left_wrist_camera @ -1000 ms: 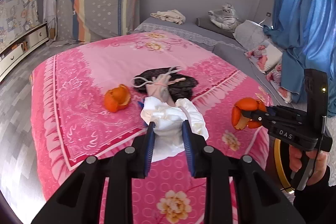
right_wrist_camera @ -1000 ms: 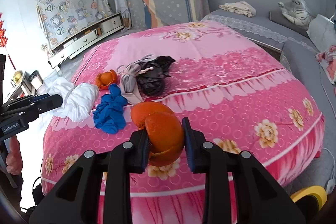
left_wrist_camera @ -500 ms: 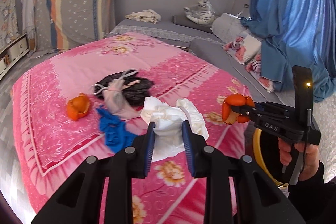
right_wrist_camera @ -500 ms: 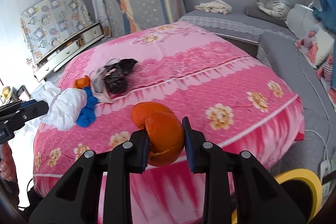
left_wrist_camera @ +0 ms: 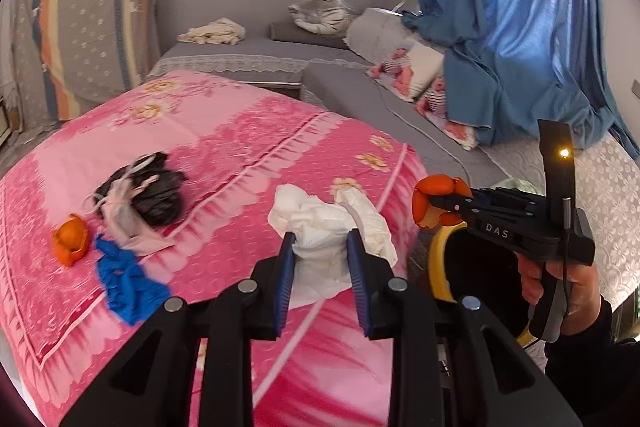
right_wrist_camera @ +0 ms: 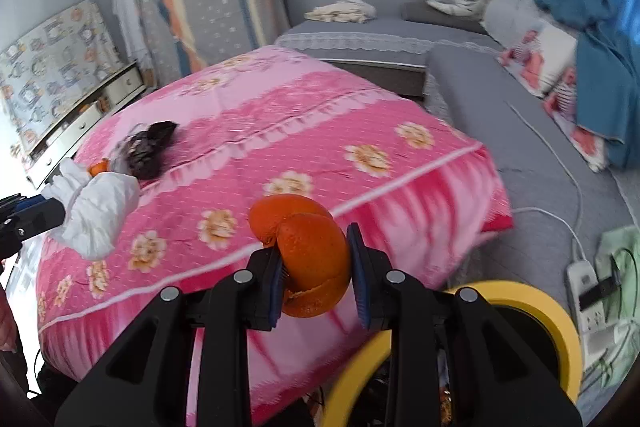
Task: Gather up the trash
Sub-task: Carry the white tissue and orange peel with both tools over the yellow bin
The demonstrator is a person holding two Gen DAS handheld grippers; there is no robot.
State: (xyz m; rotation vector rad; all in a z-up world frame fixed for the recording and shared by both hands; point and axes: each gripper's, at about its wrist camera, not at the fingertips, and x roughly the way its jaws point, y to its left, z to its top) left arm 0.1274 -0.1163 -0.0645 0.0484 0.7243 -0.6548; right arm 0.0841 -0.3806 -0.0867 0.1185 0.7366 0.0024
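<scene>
Left view: your left gripper [left_wrist_camera: 320,247] is pinching the white tissue wad [left_wrist_camera: 328,223], and you've swung off the bed [left_wrist_camera: 248,131] so the yellow-rimmed bin [left_wrist_camera: 438,259] now shows at three o'clock. At nine o'clock, three pieces remain: one orange peel [left_wrist_camera: 70,239], one blue glove [left_wrist_camera: 128,279], one dark bag [left_wrist_camera: 148,191]. Right view: your right gripper [right_wrist_camera: 314,263] clamps a second orange peel [right_wrist_camera: 308,251], the bin rim at five o'clock. Drop looks close.

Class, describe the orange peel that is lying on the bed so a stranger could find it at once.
Start at the pink flowered bedspread and find the small heap of litter on it. The orange peel lies at the heap's outer edge, beside the blue glove and the dark bag. It is the only orange thing resting on the cover; the other peel is held in a gripper.
</scene>
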